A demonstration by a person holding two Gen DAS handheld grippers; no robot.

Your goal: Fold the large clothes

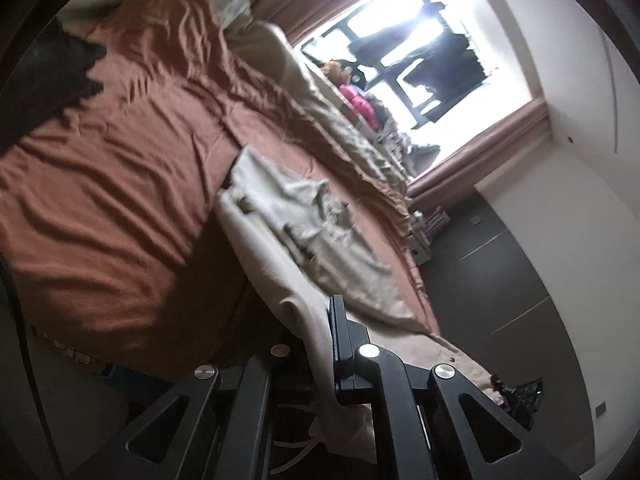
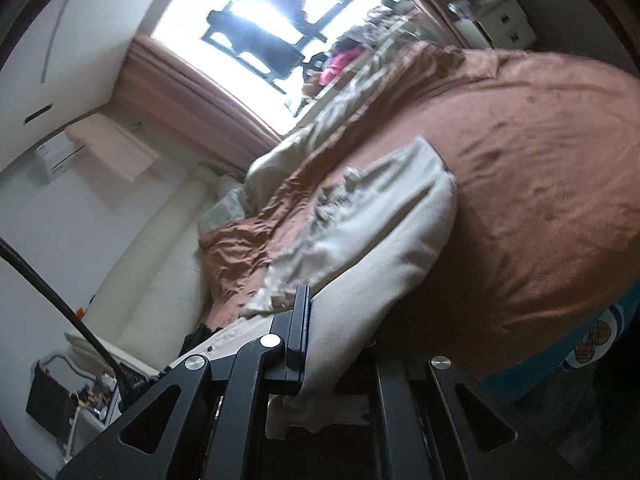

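Left gripper (image 1: 316, 344) clamped on edge of cream garment (image 1: 304, 216), cloth pinched between 2 jaws at 6 o'clock. Right gripper (image 2: 320, 340) likewise clamped on same cream garment (image 2: 372, 216). Garment draped across rust-brown bedsheet (image 1: 120, 152), trailing toward 12 o'clock. Bright window (image 1: 424, 48) at 1 o'clock.

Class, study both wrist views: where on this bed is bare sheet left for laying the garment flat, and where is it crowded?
Free: the rust bedsheet between the black cloth and the beige garment. Crowded: the window-side edge, with the bunched duvet.
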